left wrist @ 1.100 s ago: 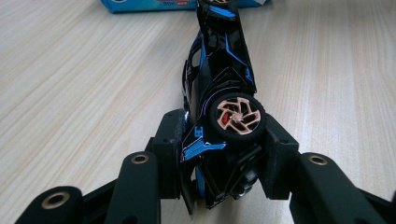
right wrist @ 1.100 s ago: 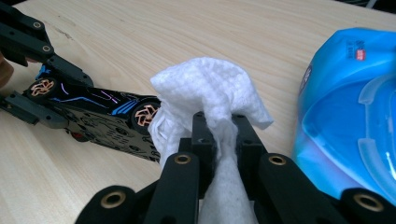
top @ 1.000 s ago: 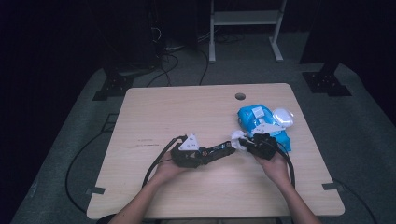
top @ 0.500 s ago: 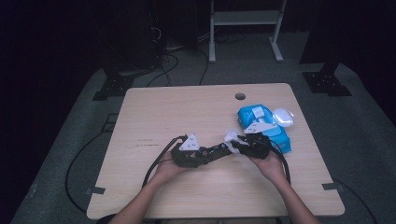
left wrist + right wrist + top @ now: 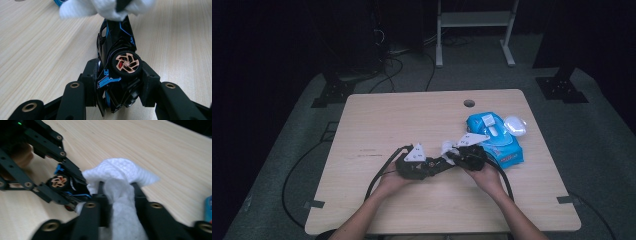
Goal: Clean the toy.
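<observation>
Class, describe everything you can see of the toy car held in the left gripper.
The toy car is black with blue trim and looks like glossy plastic. A wheel with a copper-coloured spoked rim, red behind the spokes, and a dark tyre faces the camera, so the car lies on its side. The left gripper clamps it; a white wipe in the right gripper touches its far end above the wooden table.

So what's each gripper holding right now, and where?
Left gripper clamps the toy car at its wheel end; right gripper pinches the bunched white wipe.
</observation>
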`<state>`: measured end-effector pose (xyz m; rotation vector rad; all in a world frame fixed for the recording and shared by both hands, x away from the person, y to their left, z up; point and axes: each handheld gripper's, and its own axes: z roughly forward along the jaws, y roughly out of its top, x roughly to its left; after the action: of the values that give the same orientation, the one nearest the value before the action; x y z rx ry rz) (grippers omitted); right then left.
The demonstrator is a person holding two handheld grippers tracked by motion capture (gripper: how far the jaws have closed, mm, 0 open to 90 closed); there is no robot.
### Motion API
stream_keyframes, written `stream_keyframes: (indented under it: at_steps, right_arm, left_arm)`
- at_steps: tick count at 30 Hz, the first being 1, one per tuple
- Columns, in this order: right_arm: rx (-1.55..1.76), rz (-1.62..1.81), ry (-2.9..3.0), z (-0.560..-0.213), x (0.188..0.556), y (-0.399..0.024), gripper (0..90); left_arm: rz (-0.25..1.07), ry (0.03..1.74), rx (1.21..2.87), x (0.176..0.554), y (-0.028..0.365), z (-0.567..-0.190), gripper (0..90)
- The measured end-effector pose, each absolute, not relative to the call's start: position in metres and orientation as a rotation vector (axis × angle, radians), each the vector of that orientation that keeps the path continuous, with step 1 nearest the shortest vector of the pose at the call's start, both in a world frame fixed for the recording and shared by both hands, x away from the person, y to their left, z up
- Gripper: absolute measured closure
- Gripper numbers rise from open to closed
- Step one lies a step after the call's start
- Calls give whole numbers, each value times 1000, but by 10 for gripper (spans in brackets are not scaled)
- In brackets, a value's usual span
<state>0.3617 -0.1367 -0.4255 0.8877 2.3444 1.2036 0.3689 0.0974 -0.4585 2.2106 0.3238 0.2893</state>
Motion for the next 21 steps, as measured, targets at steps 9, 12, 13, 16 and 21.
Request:
stream_keyframes:
  at_steps: [9,12,13,16,21]
  right_arm:
    - [958,1206,2307,-426,361,-155,813]
    - [903,1230,2333,-426,356,-141,813]
    - [876,1221,2340,-426,355,-135,814]
    - [839,1314,2403,-428,351,-121,814]
    - [789,1227,2394,-426,349,-117,814]
  left_arm:
    - [286,332,2208,369,95,-458,575]
    - [285,335,2204,369,94,-459,575]
    - [285,337,2204,370,95,-459,575]
    - [285,335,2205,369,95,-459,576]
    - [279,333,2213,370,99,-458,577]
